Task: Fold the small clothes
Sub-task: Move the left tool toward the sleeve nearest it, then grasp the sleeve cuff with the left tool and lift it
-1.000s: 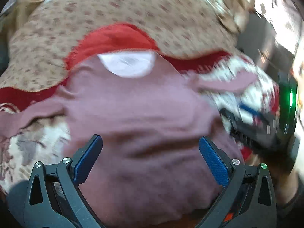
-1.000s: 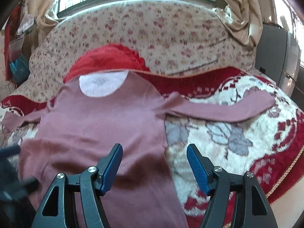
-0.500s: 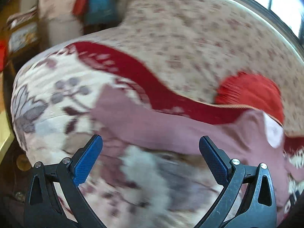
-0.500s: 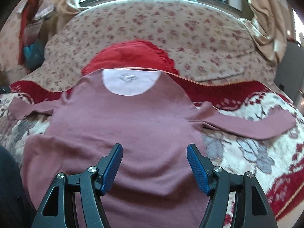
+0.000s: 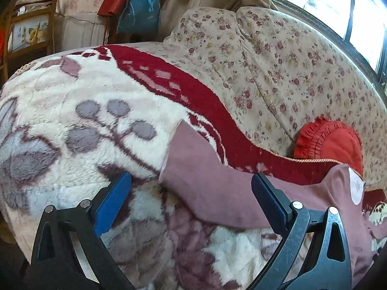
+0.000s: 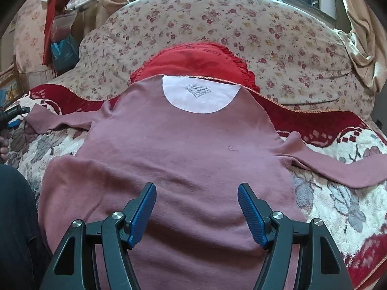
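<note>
A mauve long-sleeved shirt (image 6: 183,154) lies flat, front up, on a fluffy floral blanket (image 6: 338,207), both sleeves spread out, its white neck lining (image 6: 198,96) toward the sofa back. My right gripper (image 6: 196,207) is open and empty above the shirt's lower body. My left gripper (image 5: 191,203) is open and empty, with the cuff end of the shirt's left sleeve (image 5: 205,181) lying between and just beyond its fingers; the left gripper also shows at the far left edge of the right wrist view (image 6: 12,113).
A red frilled cushion (image 6: 193,60) leans against the flowered sofa back (image 6: 217,24) behind the collar. The blanket (image 5: 72,125) drops off at the left. A wooden chair (image 5: 26,31) and hanging bags (image 5: 137,12) stand beyond the sofa's left end. A person's dark trouser leg (image 6: 14,217) is at lower left.
My left gripper has swung from over the shirt's body leftward to the left sleeve's cuff. My right gripper has shifted left to centre over the shirt's body. Both stayed open.
</note>
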A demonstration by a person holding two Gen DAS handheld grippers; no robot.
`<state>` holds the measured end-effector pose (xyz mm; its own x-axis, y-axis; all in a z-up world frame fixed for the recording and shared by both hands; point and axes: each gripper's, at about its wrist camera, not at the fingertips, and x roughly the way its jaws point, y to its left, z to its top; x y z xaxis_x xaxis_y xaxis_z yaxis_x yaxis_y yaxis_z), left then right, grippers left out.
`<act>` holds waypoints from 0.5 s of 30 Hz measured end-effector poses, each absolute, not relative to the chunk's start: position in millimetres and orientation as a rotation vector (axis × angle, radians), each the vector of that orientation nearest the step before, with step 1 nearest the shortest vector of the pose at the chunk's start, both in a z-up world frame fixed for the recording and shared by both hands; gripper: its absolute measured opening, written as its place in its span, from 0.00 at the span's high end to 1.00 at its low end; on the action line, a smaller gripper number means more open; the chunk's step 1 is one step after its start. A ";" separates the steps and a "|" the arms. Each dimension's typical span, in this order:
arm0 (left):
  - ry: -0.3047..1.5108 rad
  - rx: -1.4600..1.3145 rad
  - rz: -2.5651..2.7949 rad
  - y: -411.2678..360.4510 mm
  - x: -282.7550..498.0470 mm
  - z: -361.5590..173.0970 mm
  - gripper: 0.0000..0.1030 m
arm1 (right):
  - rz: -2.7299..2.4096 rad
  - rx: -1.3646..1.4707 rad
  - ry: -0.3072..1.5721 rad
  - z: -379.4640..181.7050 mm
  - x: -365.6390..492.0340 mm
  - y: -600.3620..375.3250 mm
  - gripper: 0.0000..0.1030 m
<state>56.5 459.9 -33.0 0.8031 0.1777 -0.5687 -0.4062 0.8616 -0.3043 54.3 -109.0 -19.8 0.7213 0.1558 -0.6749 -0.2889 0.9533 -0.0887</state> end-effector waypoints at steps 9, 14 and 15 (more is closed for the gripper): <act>0.544 -0.526 0.219 456.0 80.6 -39.4 0.04 | 0.238 -0.213 0.739 -23.4 56.4 -109.2 0.34; 0.526 -0.570 0.248 457.4 77.0 -39.9 0.07 | 0.232 -0.208 0.736 -23.4 56.6 -110.4 0.34; 0.524 -0.579 0.254 459.1 78.8 -39.7 0.07 | 0.232 -0.206 0.737 -23.4 56.8 -111.1 0.34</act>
